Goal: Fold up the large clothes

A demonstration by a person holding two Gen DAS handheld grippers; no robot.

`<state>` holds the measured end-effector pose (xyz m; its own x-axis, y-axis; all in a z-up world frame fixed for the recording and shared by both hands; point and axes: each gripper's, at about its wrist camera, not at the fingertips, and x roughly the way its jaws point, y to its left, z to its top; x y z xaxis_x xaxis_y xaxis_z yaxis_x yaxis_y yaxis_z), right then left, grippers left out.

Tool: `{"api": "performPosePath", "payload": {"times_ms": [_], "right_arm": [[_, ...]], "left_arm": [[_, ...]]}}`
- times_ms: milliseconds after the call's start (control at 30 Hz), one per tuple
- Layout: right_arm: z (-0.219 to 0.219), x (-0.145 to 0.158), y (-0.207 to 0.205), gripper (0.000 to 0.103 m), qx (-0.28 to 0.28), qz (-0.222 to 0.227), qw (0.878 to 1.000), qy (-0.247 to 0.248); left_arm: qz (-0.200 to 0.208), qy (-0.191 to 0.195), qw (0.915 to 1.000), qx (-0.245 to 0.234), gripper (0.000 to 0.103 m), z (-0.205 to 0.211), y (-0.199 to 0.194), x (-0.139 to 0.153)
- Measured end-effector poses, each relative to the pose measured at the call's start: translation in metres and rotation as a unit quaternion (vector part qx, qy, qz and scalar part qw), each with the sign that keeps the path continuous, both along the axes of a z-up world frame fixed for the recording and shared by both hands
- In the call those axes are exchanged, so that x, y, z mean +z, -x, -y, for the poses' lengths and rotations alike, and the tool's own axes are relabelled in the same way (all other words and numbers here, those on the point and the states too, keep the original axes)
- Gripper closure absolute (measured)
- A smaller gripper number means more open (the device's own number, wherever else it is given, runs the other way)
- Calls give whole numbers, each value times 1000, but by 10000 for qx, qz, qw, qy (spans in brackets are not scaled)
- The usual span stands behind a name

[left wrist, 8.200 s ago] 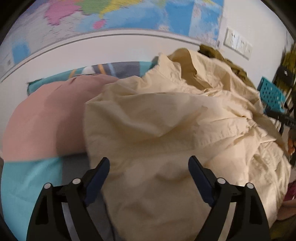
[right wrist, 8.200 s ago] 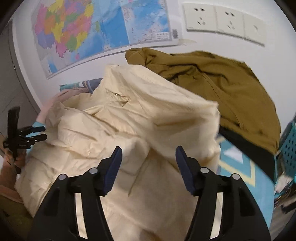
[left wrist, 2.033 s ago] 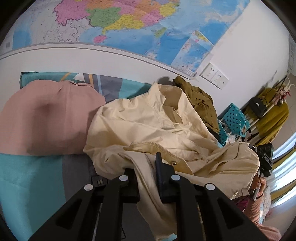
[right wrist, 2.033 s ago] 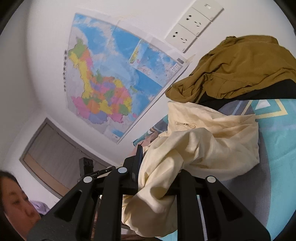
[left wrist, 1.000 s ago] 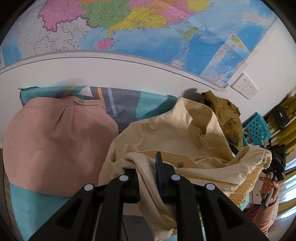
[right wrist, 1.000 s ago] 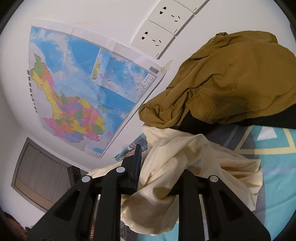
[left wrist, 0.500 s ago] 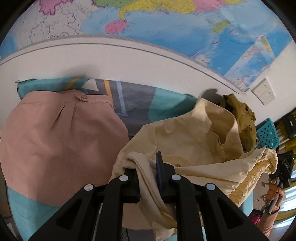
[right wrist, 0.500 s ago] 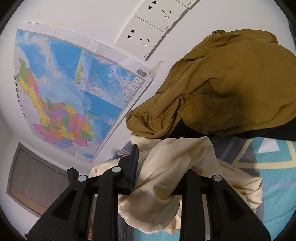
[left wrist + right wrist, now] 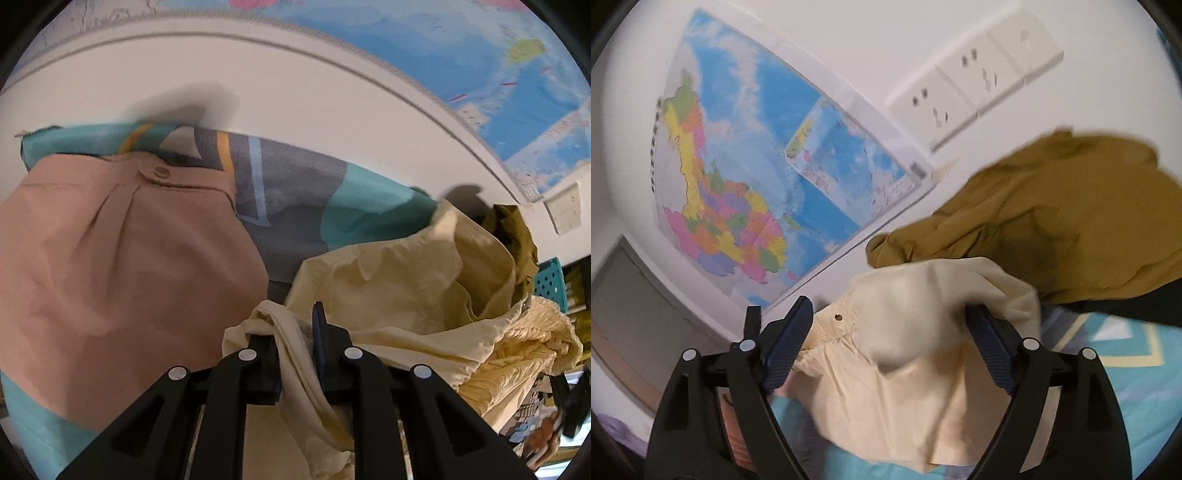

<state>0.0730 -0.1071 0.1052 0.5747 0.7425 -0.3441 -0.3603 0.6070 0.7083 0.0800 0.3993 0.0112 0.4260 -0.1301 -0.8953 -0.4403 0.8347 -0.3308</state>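
A large cream garment (image 9: 406, 291) lies bunched on the bed. My left gripper (image 9: 295, 343) is shut on a fold of its fabric, which hangs down between the fingers. In the right wrist view the same cream garment (image 9: 916, 354) droops between the jaws of my right gripper (image 9: 890, 332). Those jaws are opening wide and the blue pads (image 9: 790, 343) stand clear of the cloth. The garment's far side is hidden by its own folds.
A pink garment (image 9: 110, 273) lies flat on the teal and grey bedspread (image 9: 295, 206) at left. An olive garment (image 9: 1052, 218) is heaped against the white wall under the sockets (image 9: 975, 77). A map (image 9: 768, 173) hangs on the wall. A teal basket (image 9: 550, 284) stands beyond.
My right gripper's jaws have spread wide and let go of the cream cloth. My left gripper, still shut on the fabric, has dropped lower and closer to the bed.
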Motion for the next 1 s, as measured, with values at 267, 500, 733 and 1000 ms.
{"api": "performPosePath", "payload": {"times_ms": [267, 500, 733, 1000], "right_arm": [[-92, -15, 38, 17, 904, 1006, 9651, 2242], [-150, -85, -14, 93, 851, 808, 9268, 3567], [-135, -66, -53, 101, 548, 731, 9553, 2813], [-148, -88, -62, 88, 670, 481, 9509, 2982]], "left_arm": [[-92, -125, 9999, 75, 89, 3, -14, -8], [441, -56, 9987, -266, 66, 13, 1, 14], [1566, 97, 9841, -829, 37, 19, 56, 43], [1878, -616, 9783, -623, 10, 12, 107, 29]]}}
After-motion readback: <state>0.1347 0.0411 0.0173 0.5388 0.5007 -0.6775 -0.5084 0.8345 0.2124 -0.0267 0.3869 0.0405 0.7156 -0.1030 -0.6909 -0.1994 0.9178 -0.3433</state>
